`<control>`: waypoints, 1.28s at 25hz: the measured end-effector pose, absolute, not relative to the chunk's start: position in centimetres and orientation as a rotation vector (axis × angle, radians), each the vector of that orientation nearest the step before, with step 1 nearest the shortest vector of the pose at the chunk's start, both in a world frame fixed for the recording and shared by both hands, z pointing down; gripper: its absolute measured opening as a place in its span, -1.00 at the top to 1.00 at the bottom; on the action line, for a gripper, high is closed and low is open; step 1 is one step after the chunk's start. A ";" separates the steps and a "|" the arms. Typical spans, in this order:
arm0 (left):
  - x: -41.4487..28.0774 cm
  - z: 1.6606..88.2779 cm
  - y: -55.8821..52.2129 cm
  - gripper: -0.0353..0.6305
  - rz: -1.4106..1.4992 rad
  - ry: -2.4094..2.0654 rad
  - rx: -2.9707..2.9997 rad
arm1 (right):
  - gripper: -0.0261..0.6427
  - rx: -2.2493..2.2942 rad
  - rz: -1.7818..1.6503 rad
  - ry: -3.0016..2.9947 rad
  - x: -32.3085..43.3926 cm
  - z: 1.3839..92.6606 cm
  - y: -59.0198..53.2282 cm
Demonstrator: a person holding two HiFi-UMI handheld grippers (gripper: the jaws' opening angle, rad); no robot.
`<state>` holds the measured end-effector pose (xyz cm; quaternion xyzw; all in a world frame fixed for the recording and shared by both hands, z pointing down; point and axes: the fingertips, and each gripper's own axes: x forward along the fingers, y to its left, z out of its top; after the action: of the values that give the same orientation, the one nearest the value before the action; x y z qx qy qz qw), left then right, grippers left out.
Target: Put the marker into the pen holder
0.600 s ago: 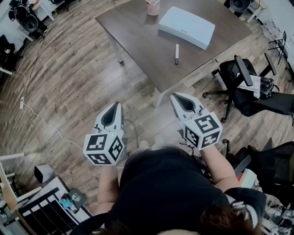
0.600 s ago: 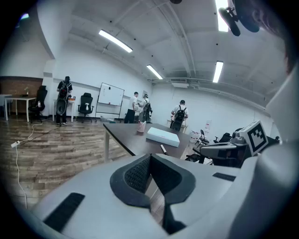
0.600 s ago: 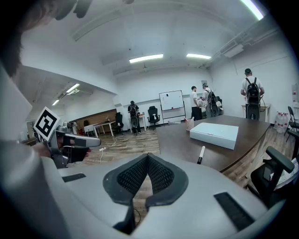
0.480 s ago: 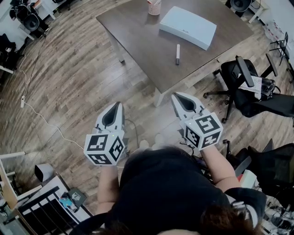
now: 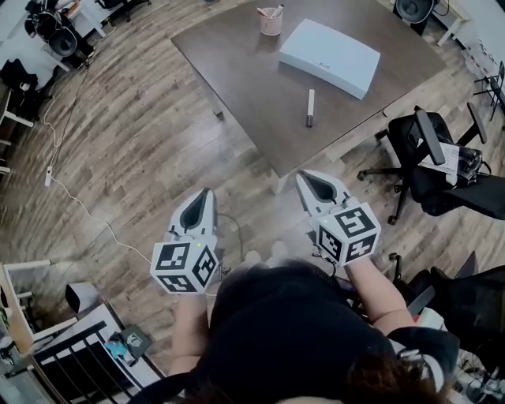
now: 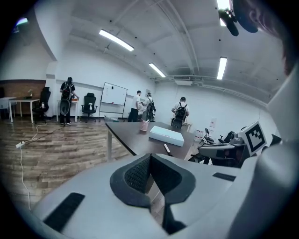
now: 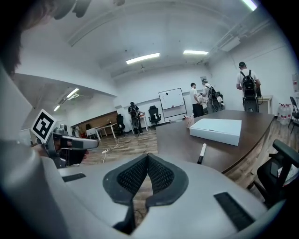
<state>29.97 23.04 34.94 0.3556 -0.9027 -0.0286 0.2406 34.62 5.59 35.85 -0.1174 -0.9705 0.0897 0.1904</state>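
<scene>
A white marker [image 5: 310, 107] with a dark cap lies on the brown table [image 5: 245, 71], near its right front edge. It also shows in the right gripper view, marker [image 7: 202, 153], and in the left gripper view, marker [image 6: 167, 149]. The pink pen holder [image 5: 271, 20] stands at the table's far side with pens in it; it appears as pen holder [image 7: 189, 121] and pen holder [image 6: 144, 126]. My left gripper [image 5: 205, 192] and right gripper [image 5: 304, 177] hang over the floor, short of the table, both shut and empty.
A white flat box [image 5: 329, 57] lies on the table behind the marker. Black office chairs [image 5: 430, 158] stand right of the table. A cable [image 5: 79, 209] runs across the wooden floor at left. Several people stand at the room's far end near a whiteboard [image 6: 114, 94].
The whole view has shifted forward: table, marker and pen holder now sit a little lower in the head view. Both grippers stay shut, in much the same place.
</scene>
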 end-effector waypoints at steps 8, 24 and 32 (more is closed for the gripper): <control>29.2 34.8 24.2 0.81 -0.073 -2.504 0.892 | 0.87 -0.439 0.274 -2.689 32.4 36.9 6.6; 17.2 35.9 25.0 0.81 -0.054 -2.391 1.150 | 0.87 -0.309 0.298 -2.698 21.0 37.0 11.7; 9.2 36.5 27.9 0.81 0.000 -2.289 1.284 | 0.87 -0.216 0.342 -2.699 13.3 37.7 15.9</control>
<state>9.21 27.88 36.50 0.4729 -0.8431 0.0001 0.2558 13.35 15.92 37.71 -0.0774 -0.9680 0.1226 0.2048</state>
